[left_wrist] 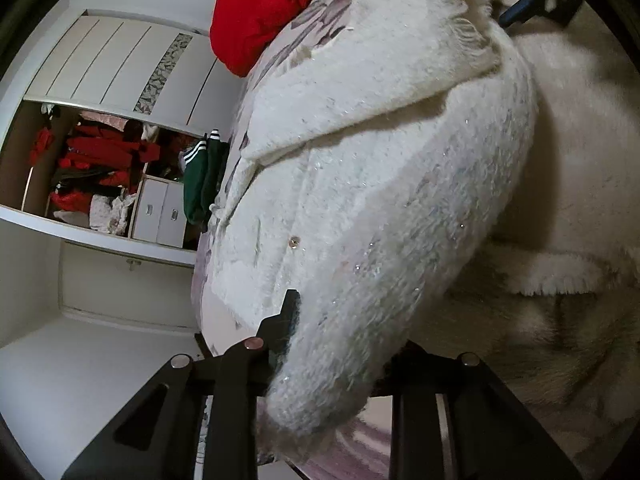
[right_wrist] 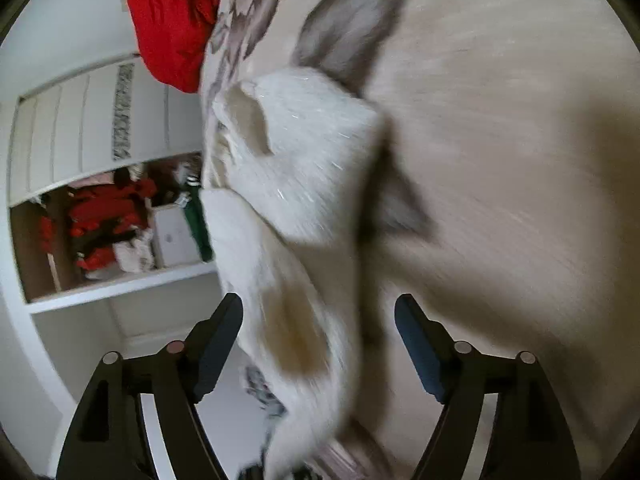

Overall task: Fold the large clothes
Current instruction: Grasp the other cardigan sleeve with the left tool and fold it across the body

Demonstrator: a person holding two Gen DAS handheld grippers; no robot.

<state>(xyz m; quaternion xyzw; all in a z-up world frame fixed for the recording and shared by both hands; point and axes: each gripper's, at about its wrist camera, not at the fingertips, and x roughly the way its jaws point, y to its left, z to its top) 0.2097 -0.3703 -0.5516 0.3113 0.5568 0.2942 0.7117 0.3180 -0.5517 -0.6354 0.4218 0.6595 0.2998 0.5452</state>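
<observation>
A fluffy white cardigan with sequins and a small button lies on the flowered bedspread. My left gripper is shut on a fold of the cardigan, whose edge bulges out between the fingers. The other gripper shows at the top right of the left wrist view. In the right wrist view, which is blurred, the cardigan lies ahead and a strip of it runs between the fingers. My right gripper is open, its pads well apart on either side of the cloth.
A red garment lies bunched at the bed's far end, also in the right wrist view. An open wardrobe with red clothes and white drawers stands beyond. A green jacket hangs by the bed's edge.
</observation>
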